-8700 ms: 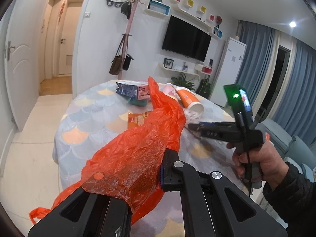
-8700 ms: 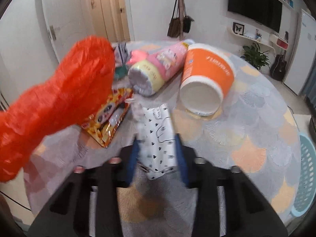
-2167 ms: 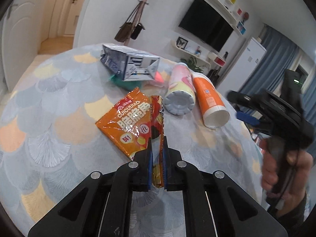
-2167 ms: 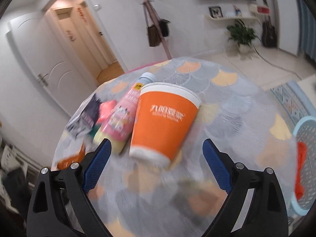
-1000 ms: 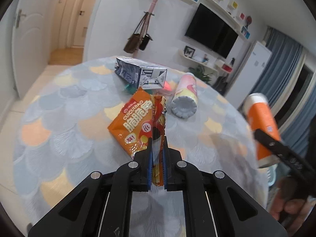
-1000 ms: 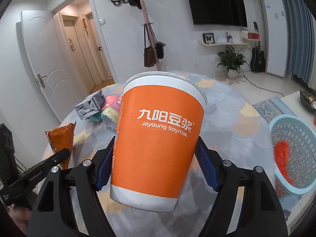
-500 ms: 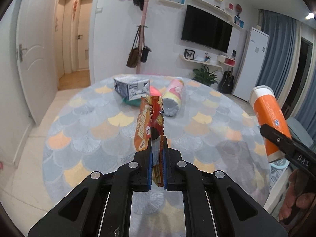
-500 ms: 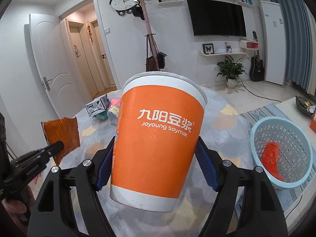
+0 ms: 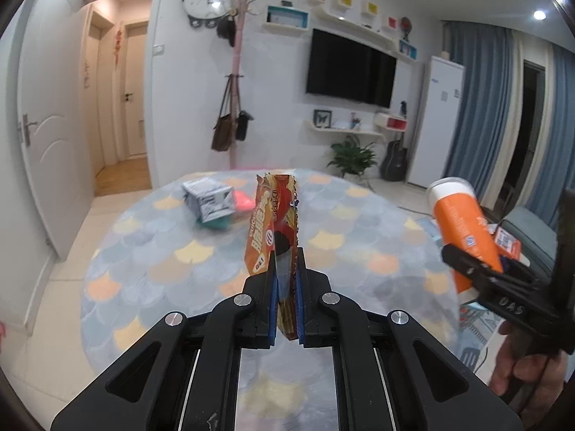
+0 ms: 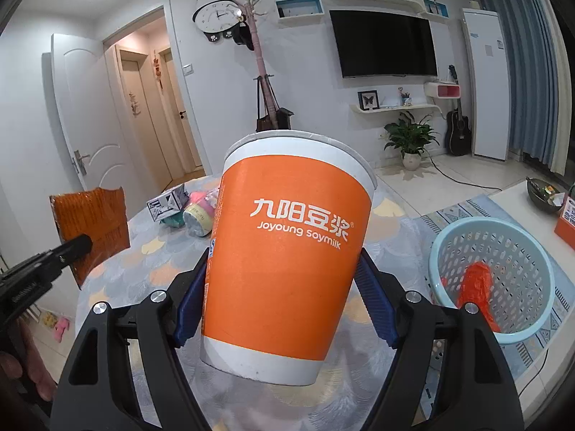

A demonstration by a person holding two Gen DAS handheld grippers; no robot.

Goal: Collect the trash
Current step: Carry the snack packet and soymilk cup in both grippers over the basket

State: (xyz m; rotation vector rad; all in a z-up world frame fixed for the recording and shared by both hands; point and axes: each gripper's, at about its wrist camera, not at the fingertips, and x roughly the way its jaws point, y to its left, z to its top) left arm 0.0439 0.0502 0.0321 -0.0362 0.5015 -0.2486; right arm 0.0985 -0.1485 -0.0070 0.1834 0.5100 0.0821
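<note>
Left gripper (image 9: 286,280): pressed onto an orange snack wrapper (image 9: 274,222), upright above the table (image 9: 143,251).
Right gripper (image 10: 284,301): clamping an orange soymilk cup (image 10: 287,262); blue basket (image 10: 503,248) to its right, below.

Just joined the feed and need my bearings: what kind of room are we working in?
Most likely a home living room: a wall-mounted TV, a coat stand with bags, and a round table holding snack litter.
</note>
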